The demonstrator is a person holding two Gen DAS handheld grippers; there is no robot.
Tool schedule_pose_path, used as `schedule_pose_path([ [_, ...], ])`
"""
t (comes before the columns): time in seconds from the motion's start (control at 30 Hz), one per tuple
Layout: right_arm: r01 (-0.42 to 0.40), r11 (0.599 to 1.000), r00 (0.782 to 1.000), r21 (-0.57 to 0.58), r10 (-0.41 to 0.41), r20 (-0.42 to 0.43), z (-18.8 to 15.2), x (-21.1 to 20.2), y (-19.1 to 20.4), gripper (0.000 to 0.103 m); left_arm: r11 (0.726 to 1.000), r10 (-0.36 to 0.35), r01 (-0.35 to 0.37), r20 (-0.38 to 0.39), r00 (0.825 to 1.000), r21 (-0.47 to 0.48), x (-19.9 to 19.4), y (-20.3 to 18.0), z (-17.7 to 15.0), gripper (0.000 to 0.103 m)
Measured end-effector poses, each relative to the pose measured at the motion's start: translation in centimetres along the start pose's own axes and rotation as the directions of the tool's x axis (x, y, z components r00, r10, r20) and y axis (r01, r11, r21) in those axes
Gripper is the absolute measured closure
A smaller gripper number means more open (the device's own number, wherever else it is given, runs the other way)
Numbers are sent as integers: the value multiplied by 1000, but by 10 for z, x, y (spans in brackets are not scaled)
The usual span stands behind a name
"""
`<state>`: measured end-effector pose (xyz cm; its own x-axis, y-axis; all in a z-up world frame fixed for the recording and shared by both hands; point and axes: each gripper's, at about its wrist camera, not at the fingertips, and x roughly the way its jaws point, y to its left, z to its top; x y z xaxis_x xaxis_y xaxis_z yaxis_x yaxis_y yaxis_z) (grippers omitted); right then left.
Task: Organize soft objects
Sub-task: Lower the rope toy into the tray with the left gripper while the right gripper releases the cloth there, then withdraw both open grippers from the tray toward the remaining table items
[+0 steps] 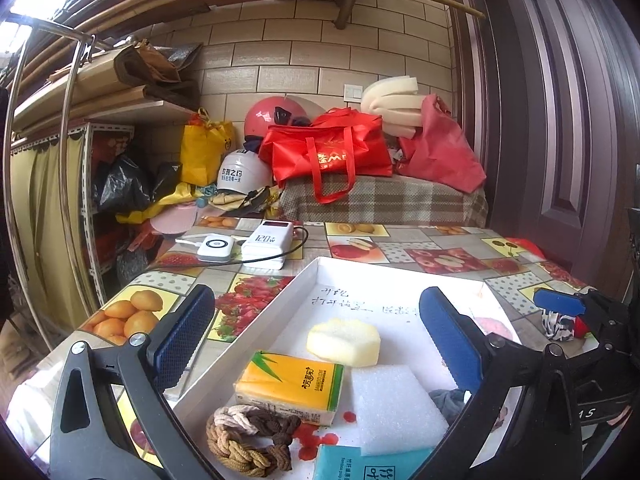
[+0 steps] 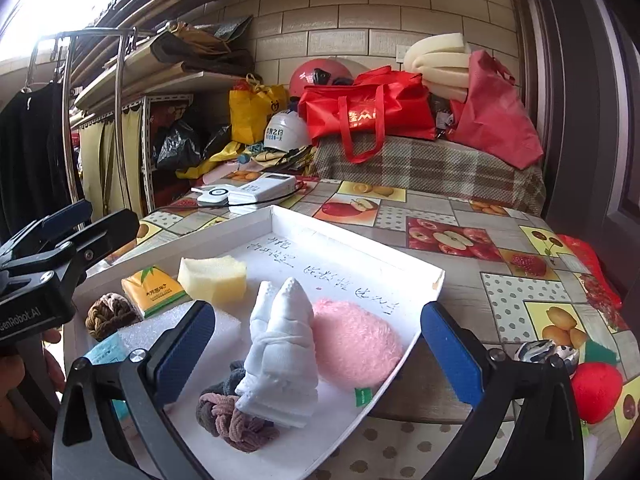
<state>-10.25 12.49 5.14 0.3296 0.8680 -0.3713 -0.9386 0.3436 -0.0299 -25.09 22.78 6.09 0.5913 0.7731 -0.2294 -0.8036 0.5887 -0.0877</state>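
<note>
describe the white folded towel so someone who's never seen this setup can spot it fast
Find the shallow white tray on the fruit-print tablecloth. At its near end, the white towel lies between the pink fluffy pad and white foam sheet. Only it is rolled into two pointed peaks with a band across the middle.

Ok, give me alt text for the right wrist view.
The open right gripper hovers over a white tray holding a folded white towel, a pink puff, hair ties and a yellow sponge, on a fruit-print table.
</note>
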Motion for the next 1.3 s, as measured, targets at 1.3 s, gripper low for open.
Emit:
schedule_pose_path([
  [1.3,365,854,928,371,-305,-211,-82,-150,-207,0,835,-510,545,-272,816,70,-42,-162,-22,0],
])
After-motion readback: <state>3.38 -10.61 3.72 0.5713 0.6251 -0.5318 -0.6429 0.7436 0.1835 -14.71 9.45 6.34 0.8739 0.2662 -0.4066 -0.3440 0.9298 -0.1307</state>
